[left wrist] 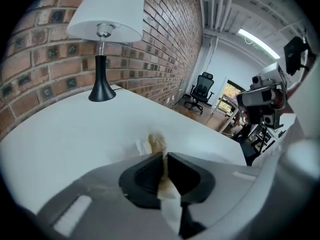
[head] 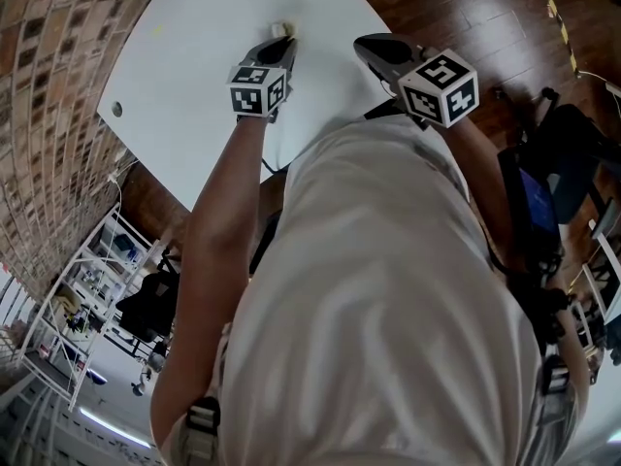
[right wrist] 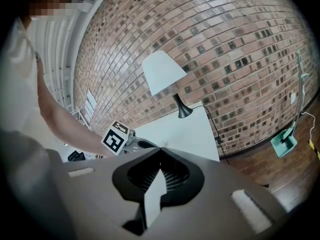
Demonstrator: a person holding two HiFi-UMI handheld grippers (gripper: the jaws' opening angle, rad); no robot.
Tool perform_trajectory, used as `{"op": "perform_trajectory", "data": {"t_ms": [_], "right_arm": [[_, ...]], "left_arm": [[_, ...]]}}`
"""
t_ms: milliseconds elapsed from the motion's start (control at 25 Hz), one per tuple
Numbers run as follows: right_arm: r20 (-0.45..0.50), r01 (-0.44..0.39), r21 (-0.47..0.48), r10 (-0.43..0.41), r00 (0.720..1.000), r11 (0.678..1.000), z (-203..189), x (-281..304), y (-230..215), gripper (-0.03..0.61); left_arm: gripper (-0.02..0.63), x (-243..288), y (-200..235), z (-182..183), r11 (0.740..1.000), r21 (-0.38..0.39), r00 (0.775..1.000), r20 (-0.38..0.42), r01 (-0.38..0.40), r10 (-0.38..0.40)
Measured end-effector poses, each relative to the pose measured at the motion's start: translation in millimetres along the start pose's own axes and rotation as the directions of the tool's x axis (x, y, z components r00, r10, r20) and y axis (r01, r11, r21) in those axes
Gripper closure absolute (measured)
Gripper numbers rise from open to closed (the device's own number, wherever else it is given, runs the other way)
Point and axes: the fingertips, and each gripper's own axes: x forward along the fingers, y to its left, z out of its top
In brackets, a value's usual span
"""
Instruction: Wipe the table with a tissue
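A crumpled, stained tissue (left wrist: 154, 143) lies pressed on the white table (left wrist: 60, 134), and my left gripper (left wrist: 164, 156) is shut on it, with a strip of tissue running back between the pads. In the head view the left gripper (head: 284, 43) points down at the table (head: 213, 27), the tissue (head: 281, 29) showing at its tips. My right gripper (head: 369, 49) hovers to the right over the table's edge, apart from the tissue. Its tips (right wrist: 160, 149) meet, and I see nothing gripped in them. From there the left gripper's marker cube (right wrist: 115, 140) shows on the table (right wrist: 187, 131).
A white-shaded lamp (left wrist: 105, 34) with a black base stands at the table's far side by the brick wall (right wrist: 225, 44); its cable (right wrist: 214, 121) hangs off the edge. An office chair (left wrist: 201, 89) stands beyond the table. A small round disc (head: 117, 109) sits near the table's left edge.
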Motion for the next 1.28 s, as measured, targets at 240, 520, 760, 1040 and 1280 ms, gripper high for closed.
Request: {"op": "perform_trajectory", "data": {"t_ms": [240,520,760,1040,1280], "right_arm": [[0.009,0.003,0.004,-0.003,1.0,1.0,1.2,-3.3,-1.3,0.571],[0.012,0.003,0.012,-0.003,1.0,1.0,-2.7,-4.3,-2.8,0.571],[0.038,0.02,0.017,-0.021,0.999,1.0,5.9,-8.5,-9.5,0.571],[0.044,0.034,0.027,-0.035,0.998,0.999,5.4,-15.2,-13.8,0.571],[0.042,0.038,0.031,-0.039,0.998,0.999,2.1,-21.0,-14.9,0.571]], "left_arm": [[0.577,4.2,-15.9,-1.2,0.999,0.0,0.999,-0.023,0.042,-0.042],[0.577,8.7,-30.8,-3.8,0.997,-0.007,0.996,-0.05,0.075,-0.075],[0.575,-18.1,-2.2,23.5,0.999,-0.052,0.997,0.083,0.003,0.002],[0.575,-24.0,37.7,0.4,0.99,-0.108,0.995,0.017,-0.093,0.095],[0.575,-8.6,19.0,-1.7,0.99,-0.095,0.994,0.025,-0.1,0.103]]}}
